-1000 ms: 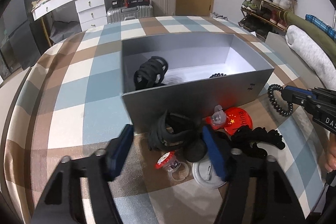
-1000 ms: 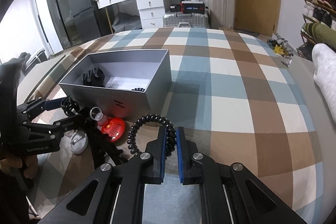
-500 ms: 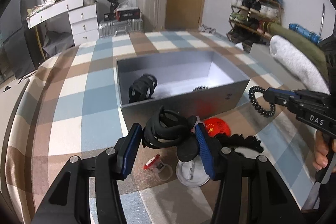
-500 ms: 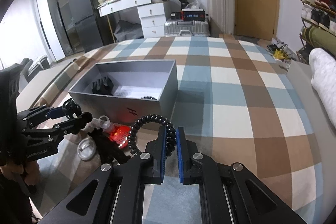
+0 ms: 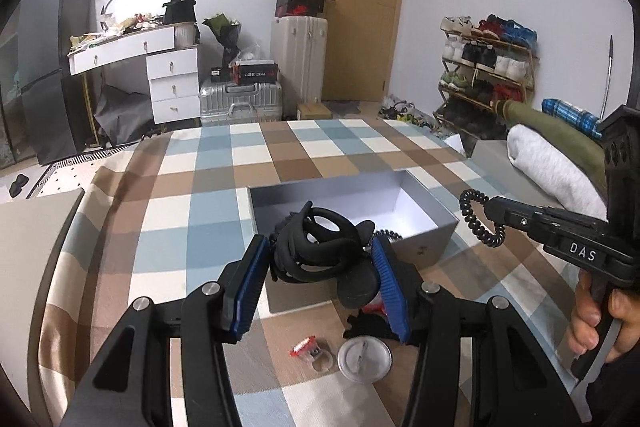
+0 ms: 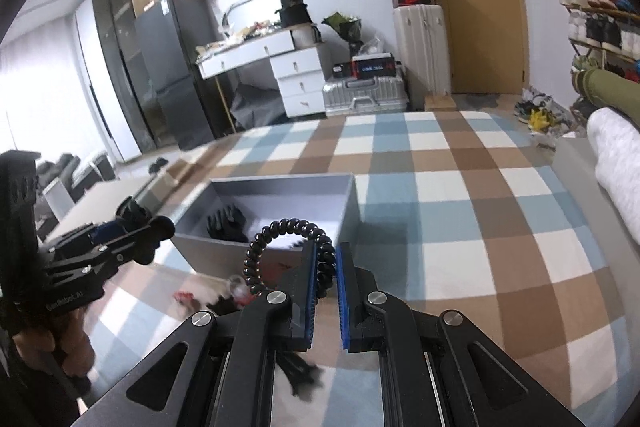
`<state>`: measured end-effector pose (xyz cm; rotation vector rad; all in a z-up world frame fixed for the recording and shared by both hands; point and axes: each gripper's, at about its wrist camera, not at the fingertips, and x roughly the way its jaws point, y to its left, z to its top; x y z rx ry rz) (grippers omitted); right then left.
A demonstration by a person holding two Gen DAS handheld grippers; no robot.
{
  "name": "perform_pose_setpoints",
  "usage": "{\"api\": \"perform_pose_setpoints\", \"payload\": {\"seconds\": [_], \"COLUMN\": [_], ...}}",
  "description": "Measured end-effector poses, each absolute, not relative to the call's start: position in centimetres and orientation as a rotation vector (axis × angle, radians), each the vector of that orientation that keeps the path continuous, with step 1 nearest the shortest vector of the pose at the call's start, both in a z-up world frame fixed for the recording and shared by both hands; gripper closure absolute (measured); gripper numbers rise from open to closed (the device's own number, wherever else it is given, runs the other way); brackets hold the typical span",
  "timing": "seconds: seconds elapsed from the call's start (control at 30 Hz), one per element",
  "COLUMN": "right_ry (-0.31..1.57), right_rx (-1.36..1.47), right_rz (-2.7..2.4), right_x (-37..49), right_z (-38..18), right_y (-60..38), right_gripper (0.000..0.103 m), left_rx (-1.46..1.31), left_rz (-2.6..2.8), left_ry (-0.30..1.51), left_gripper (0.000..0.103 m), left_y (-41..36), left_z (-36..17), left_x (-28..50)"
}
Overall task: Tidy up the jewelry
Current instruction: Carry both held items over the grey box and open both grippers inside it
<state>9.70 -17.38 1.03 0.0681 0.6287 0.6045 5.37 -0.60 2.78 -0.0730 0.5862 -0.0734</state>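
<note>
My left gripper (image 5: 318, 259) is shut on a large black claw hair clip (image 5: 316, 247), held above the checked cloth in front of the grey box (image 5: 416, 251). My right gripper (image 6: 324, 259) is shut on a black spiral hair tie (image 6: 280, 239), which loops up and left from its blue pads; the same hair tie (image 5: 476, 223) and right gripper (image 5: 486, 211) show at the right of the left wrist view. Inside the grey box (image 6: 348, 199) lies another black claw clip (image 6: 226, 223). The left gripper (image 6: 138, 227) shows at the left of the right wrist view.
On the cloth below my left gripper lie a round clear badge (image 5: 364, 359), a small red and clear clip (image 5: 310, 349) and a black item (image 5: 368, 323). A rolled white blanket (image 5: 552, 167) lies at the right. A person's hand (image 5: 600, 311) grips the right handle.
Both grippers have risen with what they hold. The black claw clip came up off the cloth in the left gripper, and the views now tilt higher into the room.
</note>
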Motion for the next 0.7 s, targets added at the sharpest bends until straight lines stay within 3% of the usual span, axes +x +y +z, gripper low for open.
{"api": "perform_pose_setpoints", "payload": {"seconds": [0.7], "right_ry": [0.614], "right_rx": [0.119], "right_rz": [0.588], "right_x": [12.3], "right_z": [0.7], "right_y": [-14.5], "right_gripper": [0.094], "left_rx": [-0.054], "left_rz": [-0.03], "left_ry": [0.596], "left_gripper": [0.056], "left_y": [-0.5], "left_z": [1.7], "left_x": [9.5]}}
